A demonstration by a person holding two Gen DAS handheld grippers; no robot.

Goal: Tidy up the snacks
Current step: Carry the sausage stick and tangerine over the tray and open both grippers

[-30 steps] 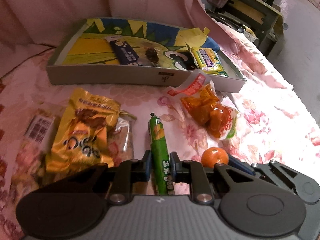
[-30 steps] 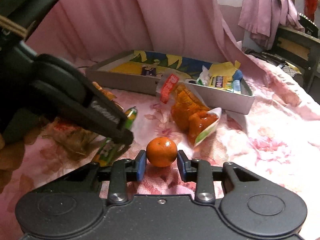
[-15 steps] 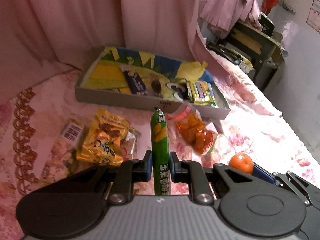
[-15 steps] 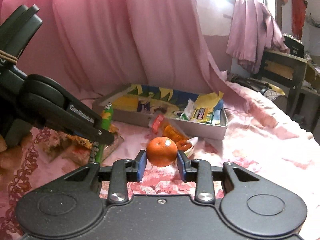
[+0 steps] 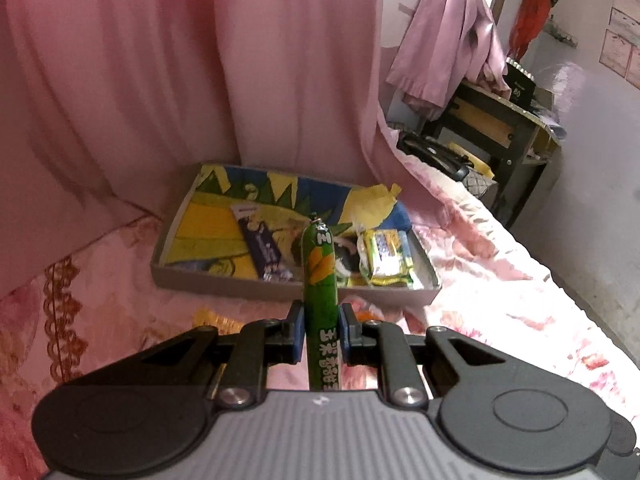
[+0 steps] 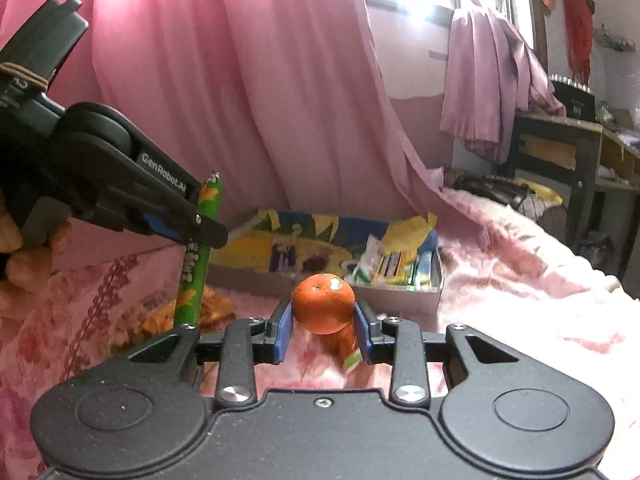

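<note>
Left wrist view: left gripper (image 5: 320, 332) is holding green sausage stick (image 5: 320, 280) w/ jaws clamped on its mid, raised above bed. Right gripper (image 6: 323, 330) is gripping orange (image 6: 323, 304) between its pads. Carry step in hand, I'd say. Box (image 5: 280, 288) is sitting far-centre, already w/ snacks; next calls for reaching over its near wall, then releasing inside.

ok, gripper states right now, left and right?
Left gripper: closed on the green sausage stick, held off the bed.
Right gripper: closed on the orange, also lifted.
</note>
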